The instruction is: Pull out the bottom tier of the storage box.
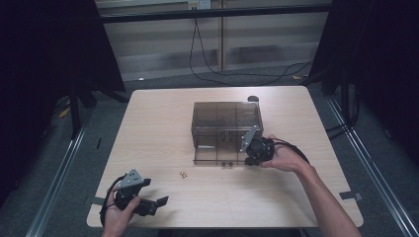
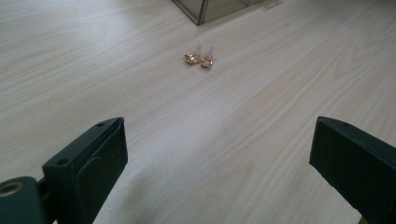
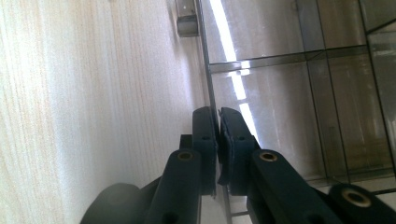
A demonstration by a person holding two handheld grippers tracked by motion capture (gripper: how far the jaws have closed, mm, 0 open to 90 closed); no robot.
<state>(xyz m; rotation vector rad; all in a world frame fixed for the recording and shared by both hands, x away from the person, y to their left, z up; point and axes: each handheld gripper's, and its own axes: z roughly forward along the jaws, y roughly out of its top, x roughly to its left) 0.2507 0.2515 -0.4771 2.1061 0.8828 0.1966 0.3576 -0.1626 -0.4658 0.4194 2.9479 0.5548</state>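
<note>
You are holding the right gripper [image 1: 251, 157] at the near right corner of the smoky transparent plastic organiser box [image 1: 226, 129], which is sitting at the middle of the pale wooden table [image 1: 148, 128]. In the right gripper view its two black jaws are standing almost together, and a thin clear panel of that box [image 3: 211, 88] is running edge-on between the pads [image 3: 204, 135], so you are pinching the panel. The box's gridded compartments are lying to the right of the jaws in that view, and the bare wood to the left.

You are resting the left gripper [image 1: 157, 203] near the near left corner of the table, well apart from the box, with its jaws pointing to the right. In the left gripper view its jaws are standing wide apart with nothing between them.

Two small gold-coloured metal pieces [image 2: 199, 59] are lying side by side on the wood, beyond the left jaws and just short of the box's near corner [image 2: 200, 14].
</note>
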